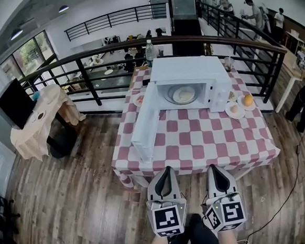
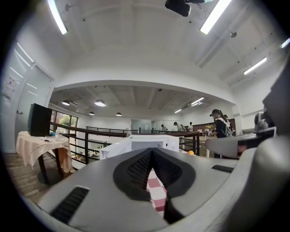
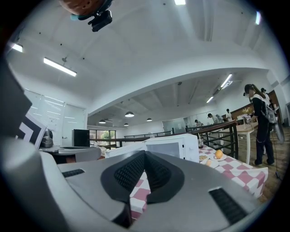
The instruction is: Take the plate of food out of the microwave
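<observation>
Sitting inside the open microwave at the far side of the desk, the plate lay straight ahead, well apart from the left gripper and right gripper, both closed on nothing, neither clearly nearer.

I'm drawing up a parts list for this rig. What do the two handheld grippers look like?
Both the left gripper and the right gripper have pale grey, tapering tongs lined with black ribbed pads. Each carries a cube with black-and-white square markers.
</observation>
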Available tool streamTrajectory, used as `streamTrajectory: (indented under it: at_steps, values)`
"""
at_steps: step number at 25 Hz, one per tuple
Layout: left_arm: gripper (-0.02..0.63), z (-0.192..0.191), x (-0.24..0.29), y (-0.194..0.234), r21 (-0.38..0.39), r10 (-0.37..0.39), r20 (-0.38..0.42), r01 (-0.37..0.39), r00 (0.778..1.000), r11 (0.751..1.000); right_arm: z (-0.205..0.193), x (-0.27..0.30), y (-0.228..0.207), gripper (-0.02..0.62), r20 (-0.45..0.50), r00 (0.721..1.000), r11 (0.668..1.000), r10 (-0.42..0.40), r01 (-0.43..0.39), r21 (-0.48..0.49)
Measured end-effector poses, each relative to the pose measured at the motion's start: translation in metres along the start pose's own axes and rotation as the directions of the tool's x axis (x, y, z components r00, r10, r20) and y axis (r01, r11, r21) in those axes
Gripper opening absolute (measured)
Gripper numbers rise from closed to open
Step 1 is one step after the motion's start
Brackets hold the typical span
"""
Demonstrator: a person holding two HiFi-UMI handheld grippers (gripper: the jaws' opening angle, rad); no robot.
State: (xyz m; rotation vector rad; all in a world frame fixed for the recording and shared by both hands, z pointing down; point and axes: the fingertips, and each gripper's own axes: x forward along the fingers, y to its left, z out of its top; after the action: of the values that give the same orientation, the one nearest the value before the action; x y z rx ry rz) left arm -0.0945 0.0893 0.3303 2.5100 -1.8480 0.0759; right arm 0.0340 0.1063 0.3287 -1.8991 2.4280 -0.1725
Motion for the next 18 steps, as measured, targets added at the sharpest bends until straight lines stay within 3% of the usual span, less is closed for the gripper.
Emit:
streamTrajectory:
  at_steps: [18]
  values:
    - [0.028, 0.0, 0.116, 0.003, 0.003, 0.093, -0.022, -0.093, 0.995, 0.996, 0.012, 0.113, -0.067, -0.003, -0.016, 0.996, 0.996, 0.089, -0.089, 0.012]
